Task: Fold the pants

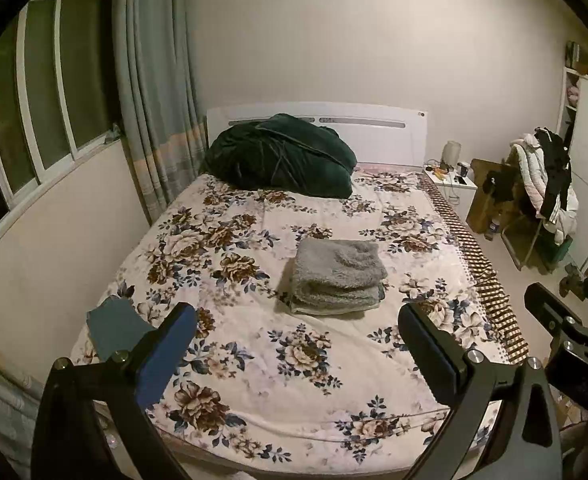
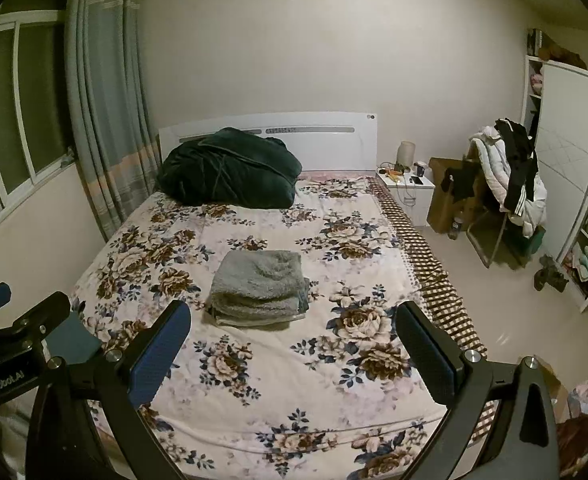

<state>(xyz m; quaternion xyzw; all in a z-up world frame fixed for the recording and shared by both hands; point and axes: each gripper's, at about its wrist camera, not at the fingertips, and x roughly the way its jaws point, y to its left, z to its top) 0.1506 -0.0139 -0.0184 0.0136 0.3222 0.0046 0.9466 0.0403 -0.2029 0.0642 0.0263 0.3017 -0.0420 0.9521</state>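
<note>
Pants (image 1: 336, 278) sit as a compact grey fleece stack mid-bed, square to the bed (image 1: 253, 360) edges, just past 12 o'clock from my left claw (image 1: 294, 344) – fold looks done to me, nothing trailing out of the stack

Left claw is fully spread, nothing between the pads, hanging above the foot of the bed. Right claw (image 2: 291, 346) is equally wide and empty, stack at roughly 11 o'clock from it. Both are held off the fabric so the stack isn't dragged, I'd guess

Dark green blanket (image 1: 279, 156) is bunched at the headboard, well apart – keeps the folding area free
</note>
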